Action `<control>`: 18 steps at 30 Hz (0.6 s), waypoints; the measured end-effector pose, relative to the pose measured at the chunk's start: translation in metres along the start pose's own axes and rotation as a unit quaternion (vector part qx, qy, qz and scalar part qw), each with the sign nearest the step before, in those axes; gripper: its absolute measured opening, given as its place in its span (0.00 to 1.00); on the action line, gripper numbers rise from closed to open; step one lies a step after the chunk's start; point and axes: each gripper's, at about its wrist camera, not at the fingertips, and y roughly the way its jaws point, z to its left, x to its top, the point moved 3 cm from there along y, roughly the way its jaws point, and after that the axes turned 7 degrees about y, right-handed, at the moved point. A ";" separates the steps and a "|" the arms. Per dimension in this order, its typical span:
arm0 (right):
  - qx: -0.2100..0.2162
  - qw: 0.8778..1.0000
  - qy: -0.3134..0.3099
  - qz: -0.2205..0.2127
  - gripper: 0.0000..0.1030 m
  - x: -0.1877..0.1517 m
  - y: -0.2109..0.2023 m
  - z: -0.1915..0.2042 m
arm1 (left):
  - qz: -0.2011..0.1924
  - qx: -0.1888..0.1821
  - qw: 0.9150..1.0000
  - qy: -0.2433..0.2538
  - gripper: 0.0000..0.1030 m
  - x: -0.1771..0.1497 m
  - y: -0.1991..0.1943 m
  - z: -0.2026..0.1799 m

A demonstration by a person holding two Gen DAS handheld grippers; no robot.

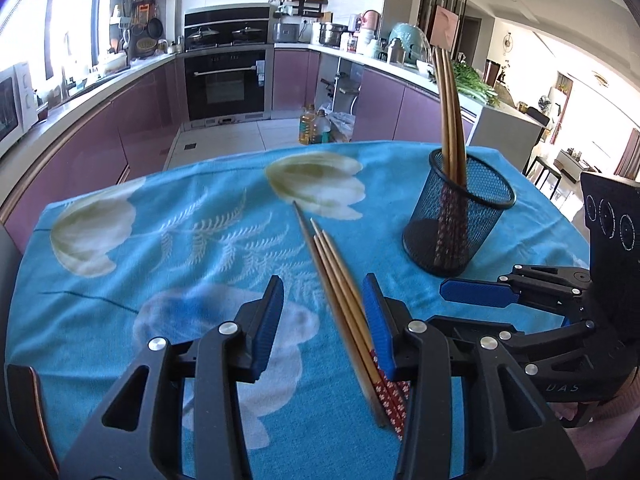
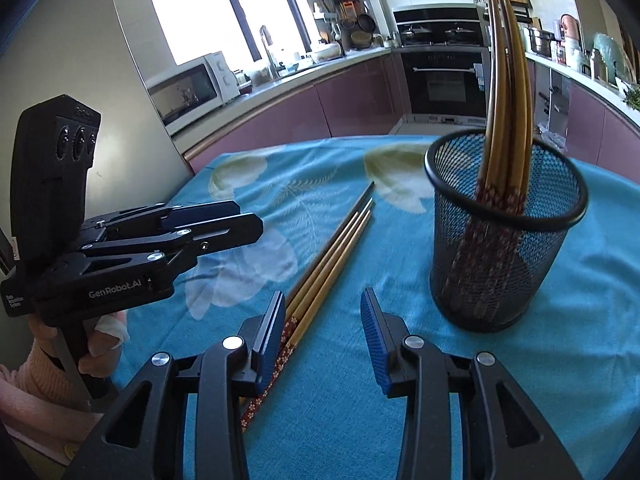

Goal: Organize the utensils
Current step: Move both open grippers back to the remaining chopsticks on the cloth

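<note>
Loose chopsticks [image 1: 340, 292]: three or four bamboo sticks lying flat on the blue flowered cloth in front of me, bunched side by side, almost touching. Tan shafts; dark red handle ends with small white blossoms point near, thin tips point far. One stick reaches a little farther than the rest.

Mesh holder [image 2: 506, 232]: black wire-mesh cup, round, upright on the cloth, to the right of the loose bunch and apart from it.

Stored chopsticks [image 2: 506, 120]: a bunch of the same kind standing in the cup, red patterned ends down, plain tips up, leaning against the rim.
</note>
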 end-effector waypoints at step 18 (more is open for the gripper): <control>-0.022 0.999 -0.011 0.030 0.36 -0.013 0.019 0.010 | 0.040 -0.004 0.999 -0.008 0.38 -0.028 0.023 0.004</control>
